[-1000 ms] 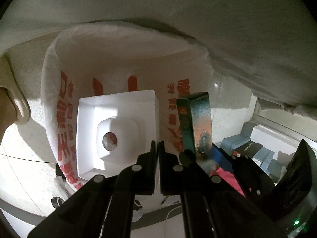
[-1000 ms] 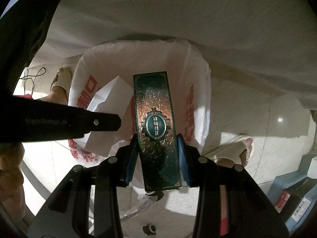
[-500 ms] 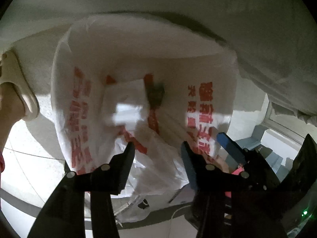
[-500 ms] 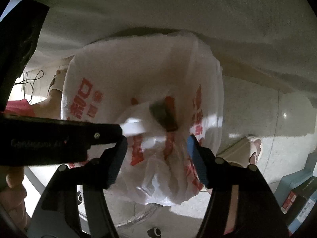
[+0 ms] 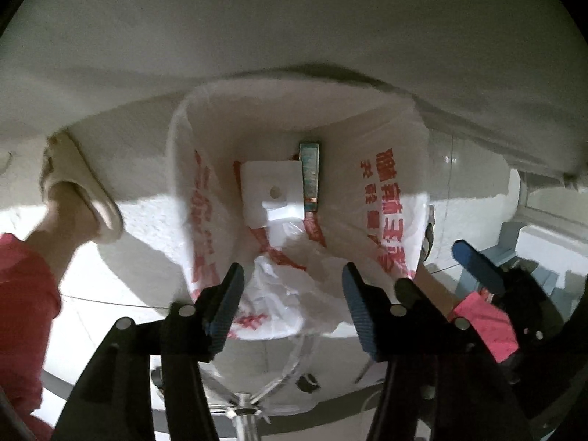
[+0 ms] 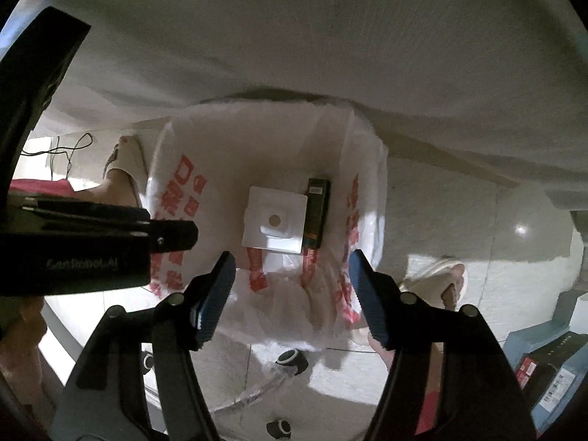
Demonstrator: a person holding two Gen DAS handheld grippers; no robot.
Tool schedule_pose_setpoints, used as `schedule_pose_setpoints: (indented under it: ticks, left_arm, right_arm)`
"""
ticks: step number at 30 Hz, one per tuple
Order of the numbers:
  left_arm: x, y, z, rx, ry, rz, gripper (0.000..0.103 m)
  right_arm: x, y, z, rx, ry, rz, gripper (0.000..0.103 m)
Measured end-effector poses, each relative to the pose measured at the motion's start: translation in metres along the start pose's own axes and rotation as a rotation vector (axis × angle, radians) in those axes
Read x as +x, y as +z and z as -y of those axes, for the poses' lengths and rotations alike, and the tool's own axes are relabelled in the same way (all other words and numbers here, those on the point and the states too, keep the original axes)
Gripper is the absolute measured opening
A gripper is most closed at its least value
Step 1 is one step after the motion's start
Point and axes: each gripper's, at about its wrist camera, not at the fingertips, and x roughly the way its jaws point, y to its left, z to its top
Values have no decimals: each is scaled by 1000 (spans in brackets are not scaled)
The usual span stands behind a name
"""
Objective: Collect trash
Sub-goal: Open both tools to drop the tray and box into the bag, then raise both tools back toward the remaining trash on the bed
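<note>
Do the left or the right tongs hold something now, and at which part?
Nothing is held. The left tongs and right tongs are opening and empty; the white foam tray and dark green box lie in the white plastic bag.

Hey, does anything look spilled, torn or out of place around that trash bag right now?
Nothing stands out. The white foam tray and the dark green box both lie inside the white plastic bag, side by side at the bottom. No spill or tear shows. Both grippers hang over it, jaws opening, with nothing between them.
</note>
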Motion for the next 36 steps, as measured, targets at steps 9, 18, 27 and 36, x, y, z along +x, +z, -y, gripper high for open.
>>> schedule_pose_setpoints:
  ticks: [9,18,27,36]
  left_arm:
    - [-97,-50,-1,98,85,131,62]
    - [-248,-77,-31,143,90,281,83]
    - [-372,-79,-29,289,162,356,93]
    - [-408,-54,-13,428,147,291,93]
  right_arm:
    - [-104,-26,-17,-84,16,170,87]
    - [-252,-31,-29,-305,-86,392,93]
    - [-405,-10,-36,-495,-56,604,97]
    - [-466,36,-67,-753,-103,607,97]
